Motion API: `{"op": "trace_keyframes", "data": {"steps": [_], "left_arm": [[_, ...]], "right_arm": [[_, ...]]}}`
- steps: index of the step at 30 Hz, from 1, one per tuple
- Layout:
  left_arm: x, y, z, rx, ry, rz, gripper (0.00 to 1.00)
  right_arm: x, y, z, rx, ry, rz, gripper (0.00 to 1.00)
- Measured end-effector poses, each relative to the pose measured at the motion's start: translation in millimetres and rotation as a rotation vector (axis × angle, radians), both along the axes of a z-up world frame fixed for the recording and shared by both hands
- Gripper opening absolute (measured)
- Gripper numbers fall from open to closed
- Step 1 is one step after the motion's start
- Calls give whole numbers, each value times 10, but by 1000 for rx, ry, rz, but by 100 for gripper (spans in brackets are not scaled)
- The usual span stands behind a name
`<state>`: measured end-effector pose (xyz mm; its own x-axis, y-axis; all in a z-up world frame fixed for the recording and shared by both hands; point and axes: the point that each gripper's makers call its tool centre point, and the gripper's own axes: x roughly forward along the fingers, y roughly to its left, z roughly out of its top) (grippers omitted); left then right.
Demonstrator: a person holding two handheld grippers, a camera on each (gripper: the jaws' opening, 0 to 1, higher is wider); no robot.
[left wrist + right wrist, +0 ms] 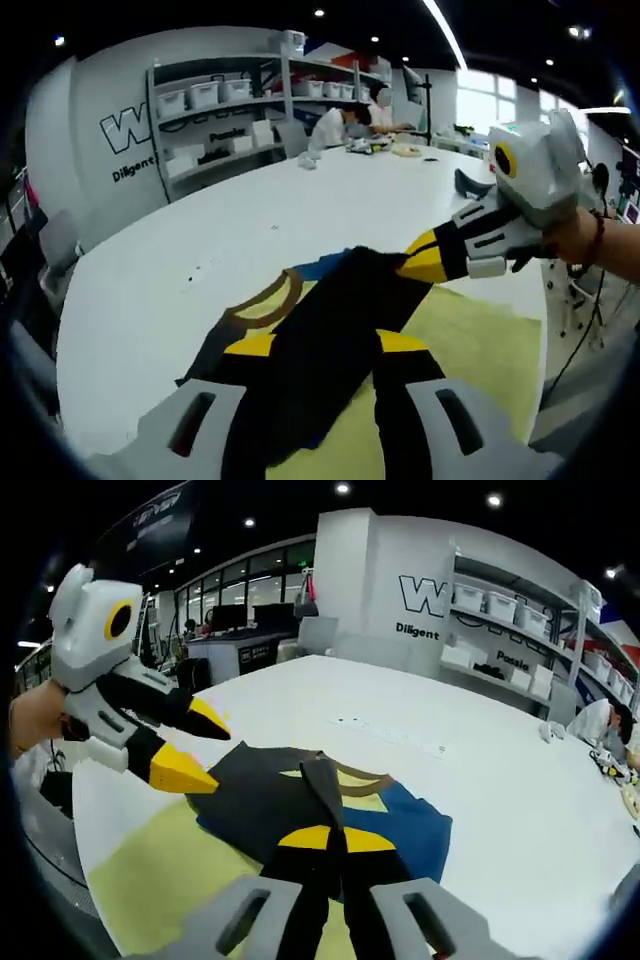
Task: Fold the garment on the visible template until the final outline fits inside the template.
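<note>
A dark garment (262,798) with blue and tan parts lies bunched on the yellow template (150,880).

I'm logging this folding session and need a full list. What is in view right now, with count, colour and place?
garment: one, dark grey with blue and brown trim, lying on the template, pinched by both grippers
template: one, pale yellow, flat on the table
table: one, white, large
shelving: one unit, grey, with white bins, by the wall
seated person: one, in white, at the table's far end
left gripper: black-yellow jaws, on the garment
right gripper: black-yellow jaws, on the garment
hand: one, holding the right gripper
</note>
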<state>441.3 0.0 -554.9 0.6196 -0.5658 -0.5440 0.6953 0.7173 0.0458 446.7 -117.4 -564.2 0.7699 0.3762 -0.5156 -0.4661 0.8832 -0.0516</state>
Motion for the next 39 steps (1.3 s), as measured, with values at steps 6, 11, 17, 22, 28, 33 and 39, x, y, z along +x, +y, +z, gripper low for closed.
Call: {"op": "trace_keyframes", "data": {"steps": [6,11,17,22,28,33,39], "left_arm": [[-73,639,-369,111,18,153,41],[-123,961,-567,151,33,233,40],[-126,1153,-777,168,58,262,36],[-150,1153,-928,168,93,243,32],[-116,1102,-1013,156,97,235,22],[-120,1086,-1102,159,129,234,10],[-158,1112,-1112,155,135,239,4]], "right_arm": [[29,-188,-111,73,61,-86,0],[50,-310,-159,102,86,-133,0],[72,-459,-238,147,121,-193,0],[83,-558,-359,169,158,-222,0],[82,-603,-537,207,216,-245,0],[79,-668,-638,222,247,-270,0],[73,-683,-694,219,261,-276,0]]}}
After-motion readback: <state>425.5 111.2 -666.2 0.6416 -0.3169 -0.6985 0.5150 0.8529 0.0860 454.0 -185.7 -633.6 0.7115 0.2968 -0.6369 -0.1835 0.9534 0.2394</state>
